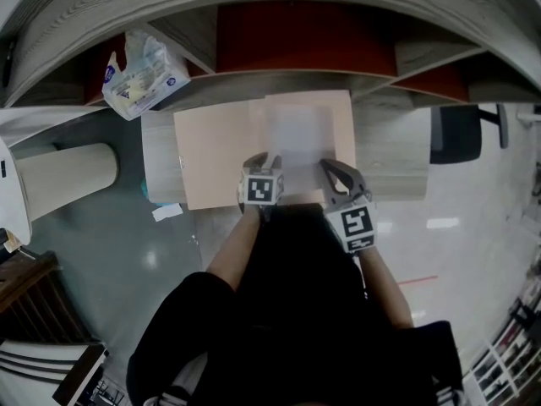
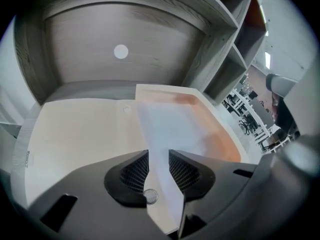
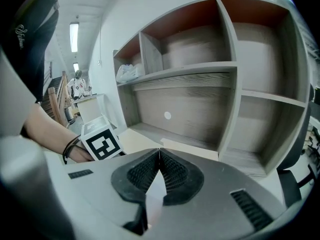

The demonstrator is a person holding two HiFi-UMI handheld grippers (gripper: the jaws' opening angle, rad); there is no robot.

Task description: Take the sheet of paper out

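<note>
An open peach folder [image 1: 211,155] lies flat on the wooden shelf ledge [image 1: 389,155]. On its right half rests a white sheet of paper [image 1: 296,138], whose near edge reaches back to both grippers. In the left gripper view the sheet [image 2: 170,129] runs between the jaws of my left gripper [image 2: 159,171], which stand apart and do not press on it. My right gripper [image 3: 159,171] is shut on the sheet's near edge; a white sliver of paper [image 3: 156,196] shows below the pads. In the head view the left gripper [image 1: 260,161] and the right gripper [image 1: 334,172] sit side by side at the folder's front edge.
The grey shelf unit's compartments [image 3: 200,49] rise right behind the folder. A plastic bag [image 1: 139,74] lies on the upper shelf at the left. A dark office chair [image 1: 456,134] stands to the right, and a pale cylinder [image 1: 63,172] to the left.
</note>
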